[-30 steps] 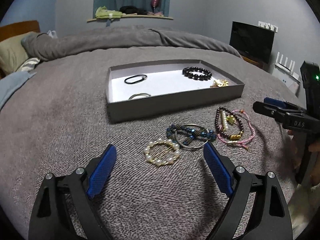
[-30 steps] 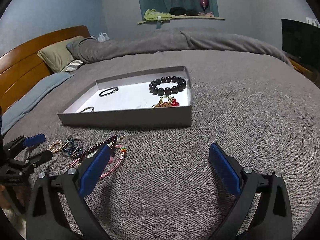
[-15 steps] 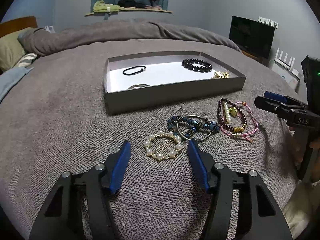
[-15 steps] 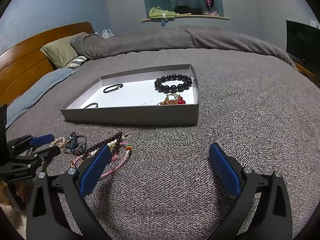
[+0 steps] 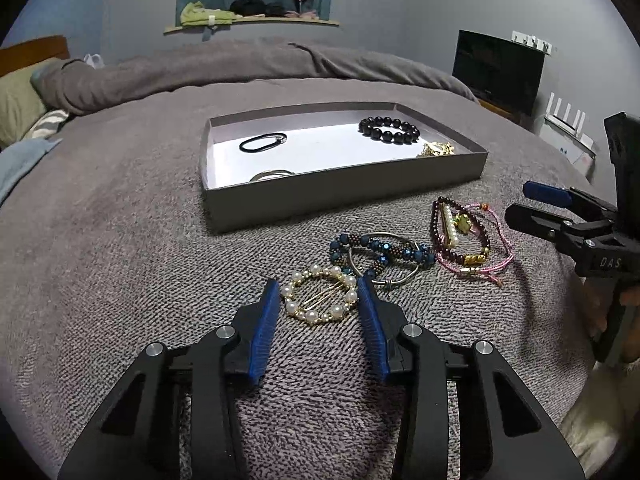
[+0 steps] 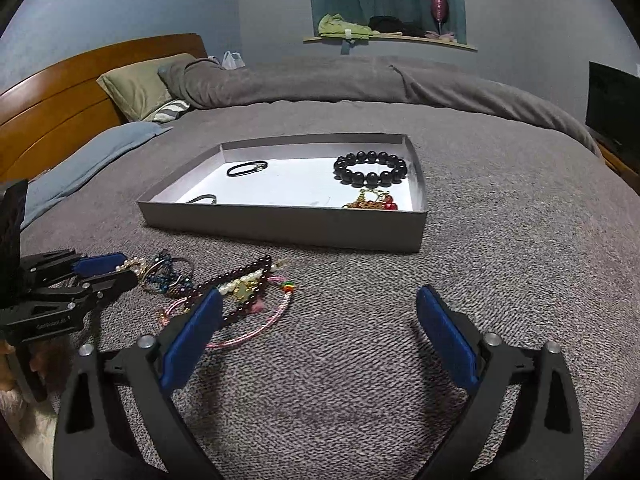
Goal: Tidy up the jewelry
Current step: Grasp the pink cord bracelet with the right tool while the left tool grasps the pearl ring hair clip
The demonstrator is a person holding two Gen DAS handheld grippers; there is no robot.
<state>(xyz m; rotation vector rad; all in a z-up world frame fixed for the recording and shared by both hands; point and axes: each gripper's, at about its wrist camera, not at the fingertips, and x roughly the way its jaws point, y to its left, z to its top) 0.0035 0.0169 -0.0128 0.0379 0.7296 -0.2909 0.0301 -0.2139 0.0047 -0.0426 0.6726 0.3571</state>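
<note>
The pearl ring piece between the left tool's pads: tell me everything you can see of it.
The pearl hair clip is a ring of white pearl-like beads on a gold-looking frame, with thin gold bars across the middle. It lies flat on the grey bedspread, nearest piece of the loose pile in front of the tray. The left tool brackets it, blue pads at each side, seemingly at its edges; contact is unclear. Its far edge meets or overlaps the blue beaded bracelet.
</note>
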